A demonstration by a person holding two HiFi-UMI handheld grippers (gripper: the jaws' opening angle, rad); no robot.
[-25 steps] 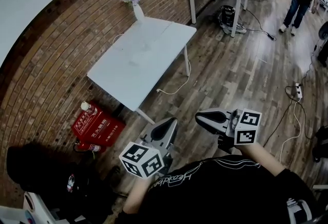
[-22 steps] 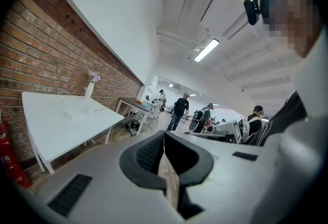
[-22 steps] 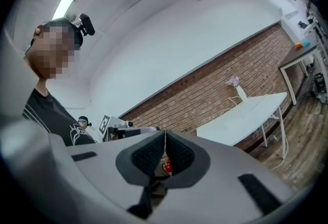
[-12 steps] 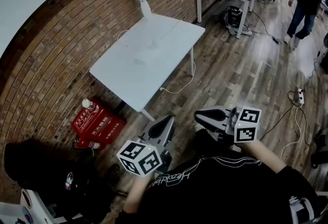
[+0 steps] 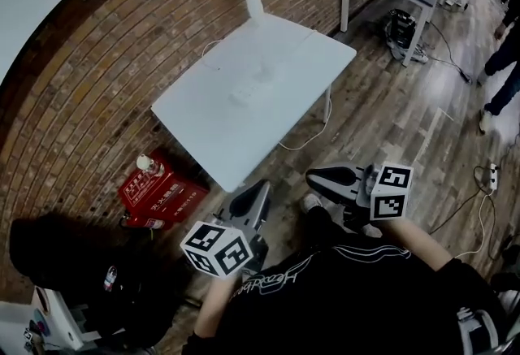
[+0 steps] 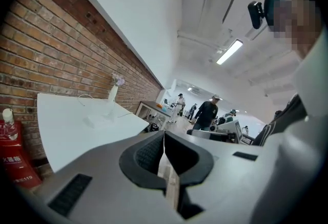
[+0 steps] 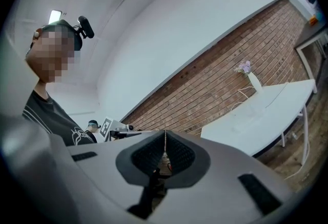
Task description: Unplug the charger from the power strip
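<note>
Smooth white rectangular desk (image 5: 203, 126) against a rough brick wall (image 5: 97, 77), over wood-plank floor (image 5: 390, 118). A pale power strip (image 5: 242, 93) lies near the desk's middle. Left gripper (image 5: 258, 187) and right gripper (image 5: 313, 176) are both closed, empty.

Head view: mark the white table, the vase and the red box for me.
table (image 5: 219, 134): head view, bare top towards its near corner.
vase (image 5: 254, 4): head view, white body below the flowers.
red box (image 5: 162, 195): head view, middle of its top face.
</note>
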